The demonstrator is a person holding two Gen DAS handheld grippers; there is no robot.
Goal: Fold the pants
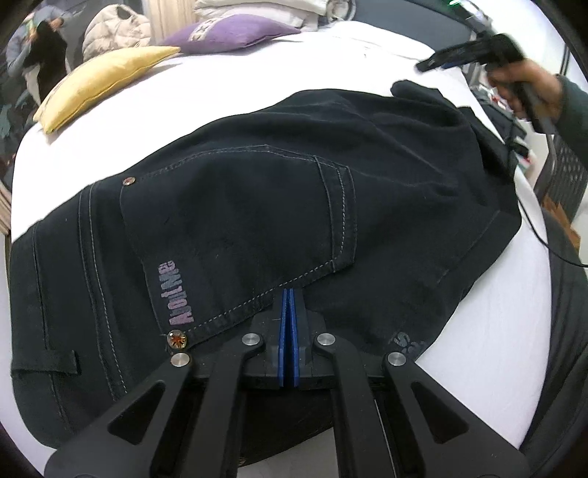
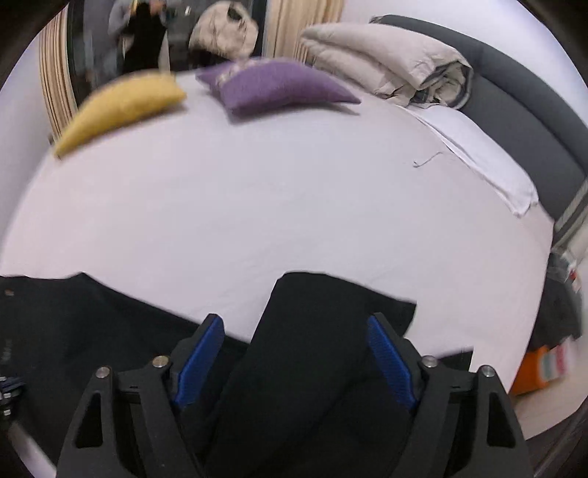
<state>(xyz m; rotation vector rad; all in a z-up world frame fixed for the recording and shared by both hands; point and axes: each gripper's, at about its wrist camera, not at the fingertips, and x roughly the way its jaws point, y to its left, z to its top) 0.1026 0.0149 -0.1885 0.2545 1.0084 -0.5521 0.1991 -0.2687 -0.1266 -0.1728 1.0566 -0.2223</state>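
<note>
Dark navy pants [image 1: 257, 206] lie folded on the white bed sheet [image 1: 477, 331], back pocket and its pale stitching facing up. My left gripper [image 1: 289, 294] is shut, blue pads together, its tips over the pants just below the pocket; no cloth shows between the pads. In the right wrist view my right gripper [image 2: 296, 331] stands open above a black pant leg [image 2: 323, 323], and the blue pads [image 2: 204, 353] stay clear of the cloth. The left wrist view shows that same right gripper [image 1: 428, 64], blurred, in a hand [image 1: 525, 88] beyond the pants' far end.
A yellow pillow [image 1: 99, 81] and a purple pillow [image 1: 235, 33] lie at the far side of the bed. A folded beige duvet [image 2: 386, 62] rests against the grey headboard [image 2: 533, 121]. An orange box [image 2: 536, 371] sits on the floor, right.
</note>
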